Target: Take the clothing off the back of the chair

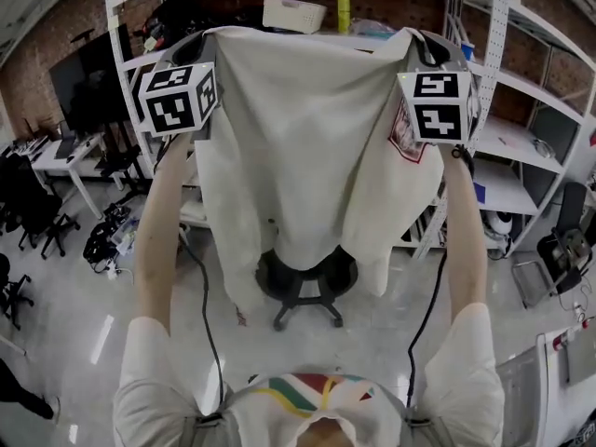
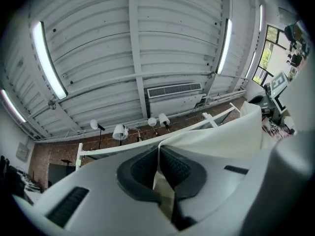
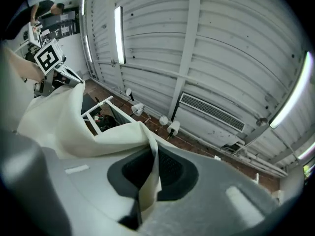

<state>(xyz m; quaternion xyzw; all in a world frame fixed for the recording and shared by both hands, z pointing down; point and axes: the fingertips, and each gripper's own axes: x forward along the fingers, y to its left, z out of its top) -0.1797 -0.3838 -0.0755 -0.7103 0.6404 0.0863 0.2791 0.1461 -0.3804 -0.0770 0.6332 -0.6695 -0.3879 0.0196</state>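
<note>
Clothing, a cream-white cloth garment [image 1: 307,156], hangs spread above the black swivel chair [image 1: 307,282], which only the head view shows. Only the gripper views show left tongs [image 2: 158,167] and right tongs [image 3: 152,173] each closed tight on its top edge.

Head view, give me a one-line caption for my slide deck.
Left gripper and right gripper pinch a cream garment by its top corners, spread wide above a black chair.
</note>
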